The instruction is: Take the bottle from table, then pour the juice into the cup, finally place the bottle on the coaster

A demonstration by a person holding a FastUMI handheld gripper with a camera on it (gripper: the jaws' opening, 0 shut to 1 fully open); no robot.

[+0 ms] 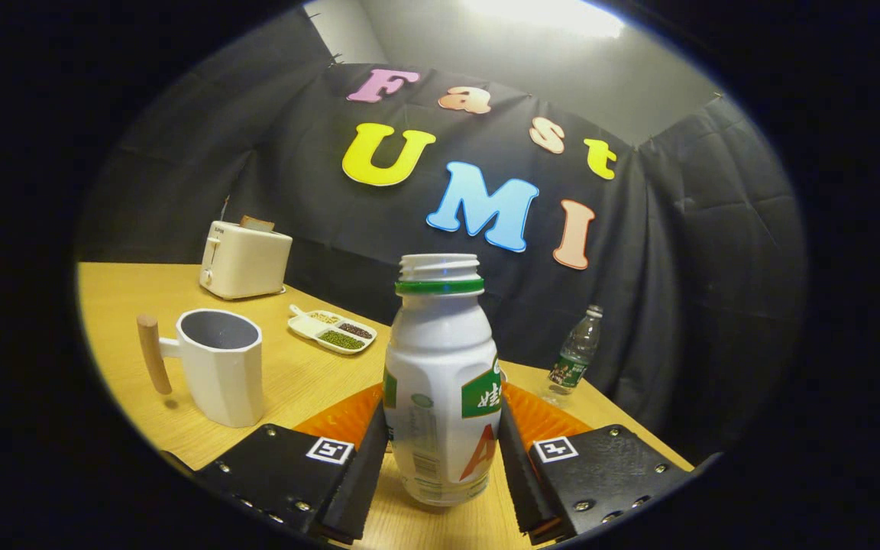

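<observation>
Black cloth walls close off the booth behind a pale wooden table, and on it, between my fingers, stands the white plastic bottle with a green neck ring, upright and uncapped. My gripper pinches it, both fingers pressed on its lower sides. I cannot tell whether its base touches the wood or sits just above it, and its contents are hidden by the opaque wall. Just behind the bottle, showing past both fingers, lies the orange ribbed coaster. Ahead to my left stands the white faceted cup with a wooden handle, upright, its grey inside dark, so I cannot see any liquid in it. Beyond the cup sits a small white divided dish whose compartments hold green, dark and pale grains. Further back, near the cloth, a cream toaster carries a slice of toast in its slot. To my right, near the table's far edge, a clear plastic water bottle with a green label stands well apart from everything else
</observation>
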